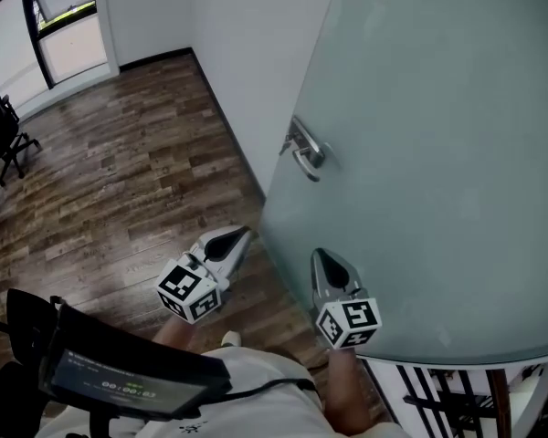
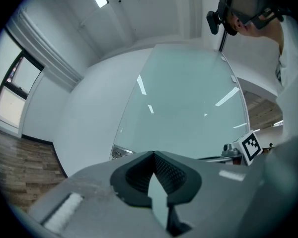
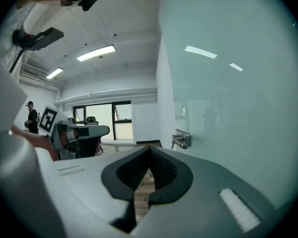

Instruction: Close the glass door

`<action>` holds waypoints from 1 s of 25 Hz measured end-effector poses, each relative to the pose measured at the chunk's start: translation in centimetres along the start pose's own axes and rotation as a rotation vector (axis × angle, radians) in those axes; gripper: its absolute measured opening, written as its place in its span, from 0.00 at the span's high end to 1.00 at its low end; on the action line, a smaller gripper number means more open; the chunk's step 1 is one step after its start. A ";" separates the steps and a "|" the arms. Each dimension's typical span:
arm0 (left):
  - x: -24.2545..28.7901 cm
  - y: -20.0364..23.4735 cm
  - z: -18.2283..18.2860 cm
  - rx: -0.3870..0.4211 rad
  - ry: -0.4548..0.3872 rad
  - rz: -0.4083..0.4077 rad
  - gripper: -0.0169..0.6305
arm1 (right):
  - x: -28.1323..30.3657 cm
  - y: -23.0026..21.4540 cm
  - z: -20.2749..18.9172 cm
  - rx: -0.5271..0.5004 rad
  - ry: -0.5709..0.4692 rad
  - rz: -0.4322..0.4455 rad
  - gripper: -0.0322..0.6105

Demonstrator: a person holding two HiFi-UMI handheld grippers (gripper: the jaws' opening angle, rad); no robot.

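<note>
Just ahead of clenched, empty L tool (image 1: 241, 235) & R tool (image 1: 321, 255) stands glass door (image 1: 438, 153).

Illumination and image quality: bright, even, wide-angle.
We recorded light from ceiling strip lights (image 3: 95, 53) and daylight through the window (image 1: 66, 27). The frosted glass door (image 2: 188, 103) carried streaked reflections of the lamps. We saw only faint, soft shadows. Both gripper views showed strong barrel distortion, dark vignetted corners, and a slightly soft near foreground.
</note>
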State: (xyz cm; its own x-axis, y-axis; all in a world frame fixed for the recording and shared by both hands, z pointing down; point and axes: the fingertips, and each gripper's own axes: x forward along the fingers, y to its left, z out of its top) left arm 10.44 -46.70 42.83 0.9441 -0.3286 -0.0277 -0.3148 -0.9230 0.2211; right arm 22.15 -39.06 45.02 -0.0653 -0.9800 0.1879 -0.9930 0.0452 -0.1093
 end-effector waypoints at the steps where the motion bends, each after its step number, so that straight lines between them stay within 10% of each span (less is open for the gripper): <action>1: -0.1 -0.1 -0.1 -0.003 0.001 -0.001 0.97 | -0.1 0.0 -0.1 0.002 0.004 0.000 0.94; 25: 4.1 -2.1 0.6 0.013 -0.025 0.103 0.97 | 5.5 -7.0 2.5 -0.141 0.020 0.066 0.94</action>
State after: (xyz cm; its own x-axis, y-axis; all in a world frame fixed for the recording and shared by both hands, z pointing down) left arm 14.86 -46.25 41.64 0.9040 -0.4266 -0.0301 -0.4114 -0.8867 0.2109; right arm 28.99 -45.22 44.36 -0.1311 -0.9701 0.2042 -0.9904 0.1372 0.0162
